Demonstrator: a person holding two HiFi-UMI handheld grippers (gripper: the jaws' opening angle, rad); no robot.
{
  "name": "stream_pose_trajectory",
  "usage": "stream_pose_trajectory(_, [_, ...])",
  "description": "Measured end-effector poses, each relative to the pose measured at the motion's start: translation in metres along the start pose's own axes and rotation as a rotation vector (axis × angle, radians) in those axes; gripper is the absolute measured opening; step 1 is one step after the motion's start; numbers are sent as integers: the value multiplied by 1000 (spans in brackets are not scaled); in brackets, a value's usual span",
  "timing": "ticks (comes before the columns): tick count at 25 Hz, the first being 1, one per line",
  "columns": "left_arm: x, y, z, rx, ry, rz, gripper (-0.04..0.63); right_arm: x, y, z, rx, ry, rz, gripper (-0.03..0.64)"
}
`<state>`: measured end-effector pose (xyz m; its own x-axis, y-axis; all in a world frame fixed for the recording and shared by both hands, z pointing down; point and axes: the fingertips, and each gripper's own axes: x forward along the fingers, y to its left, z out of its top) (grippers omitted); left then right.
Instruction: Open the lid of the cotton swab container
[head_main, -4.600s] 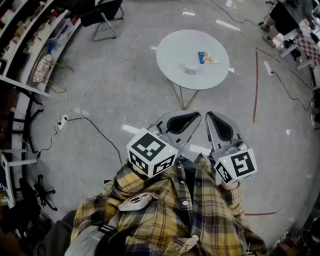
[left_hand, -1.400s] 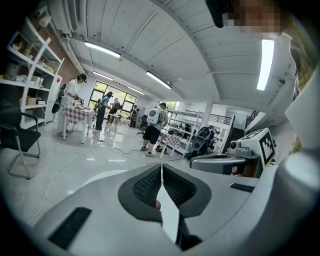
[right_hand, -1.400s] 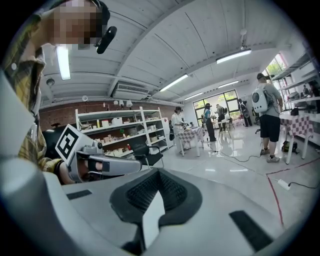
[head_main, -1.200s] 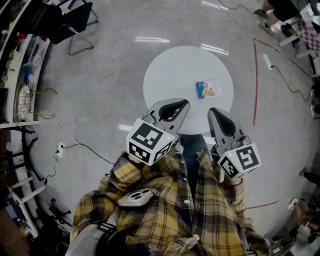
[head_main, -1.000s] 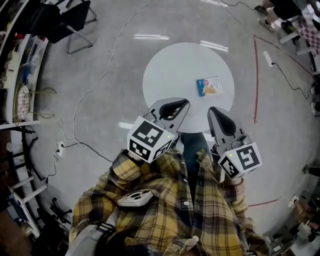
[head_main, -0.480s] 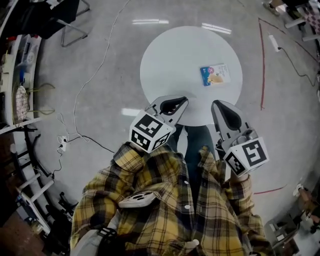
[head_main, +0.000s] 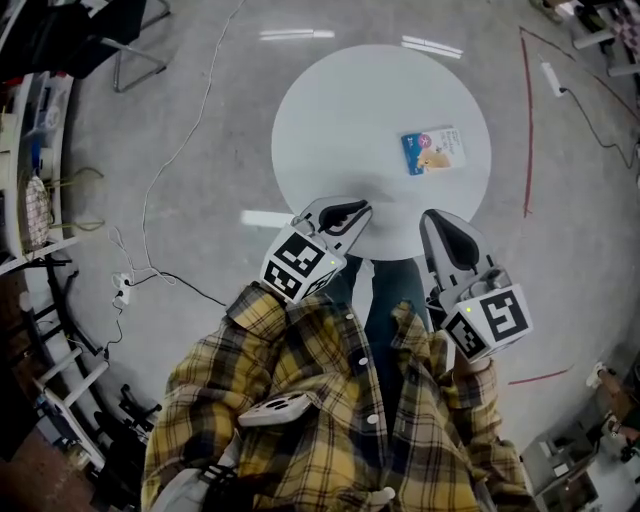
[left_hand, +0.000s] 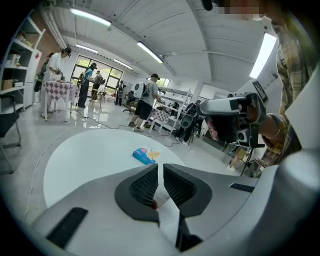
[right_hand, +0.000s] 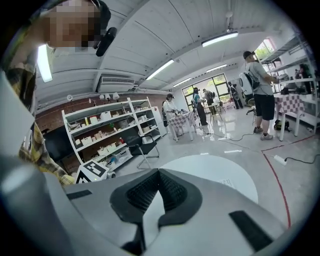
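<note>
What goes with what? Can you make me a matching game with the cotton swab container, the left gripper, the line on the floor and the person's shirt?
Things:
1. cotton swab container
2. left gripper
3. line on the floor
4. shirt

Place, colour or state:
a. red
b. shut
c. yellow checked
d. lying on the round white table

Right pairs: 1-d, 2-b, 3-a, 4-c.
</note>
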<state>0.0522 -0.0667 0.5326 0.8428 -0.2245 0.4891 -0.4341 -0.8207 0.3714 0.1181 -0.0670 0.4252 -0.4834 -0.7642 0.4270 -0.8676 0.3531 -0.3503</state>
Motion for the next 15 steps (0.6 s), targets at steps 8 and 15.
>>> stream_pose_trajectory(8, [15, -11, -17, 92, 39, -82, 115, -3, -6, -7, 38, 4, -17, 15])
stream_pose_trajectory(15, [23, -21, -28, 196, 83, -106, 244, -6, -11, -12, 36, 32, -25, 15])
